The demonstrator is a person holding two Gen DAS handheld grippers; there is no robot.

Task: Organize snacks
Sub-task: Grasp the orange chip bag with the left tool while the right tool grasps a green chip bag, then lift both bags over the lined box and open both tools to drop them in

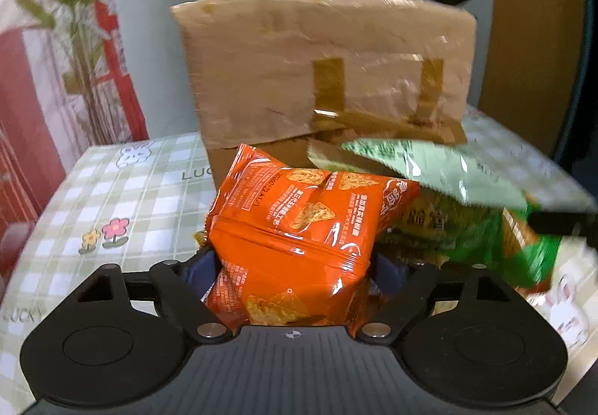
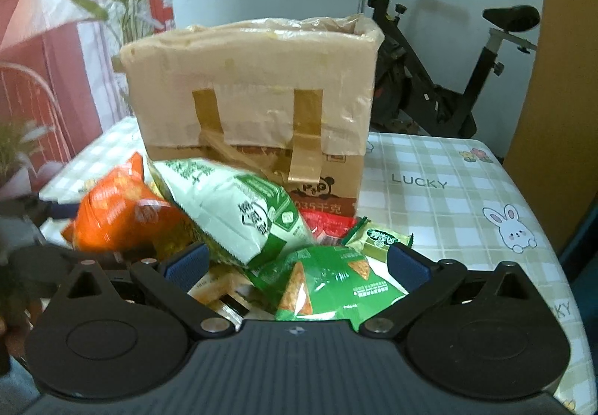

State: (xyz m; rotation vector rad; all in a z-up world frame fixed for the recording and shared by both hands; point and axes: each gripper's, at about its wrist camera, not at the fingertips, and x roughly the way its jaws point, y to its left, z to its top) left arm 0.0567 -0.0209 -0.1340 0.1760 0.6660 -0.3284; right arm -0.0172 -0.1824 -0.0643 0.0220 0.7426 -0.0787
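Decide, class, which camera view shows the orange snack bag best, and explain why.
The left wrist view: the orange snack bag fills the centre, sharp, between the left gripper's fingers. The right wrist view shows it blurred at the left, partly behind a green-and-white bag.

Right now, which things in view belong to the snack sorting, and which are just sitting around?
Job:
orange chip bag, between the left gripper fingers
pale green-and-white snack bag
green triangle-chip bag
small green packet
tape-patched cardboard box

Bystanders:
black exercise bike
leafy plant
checked tablecloth
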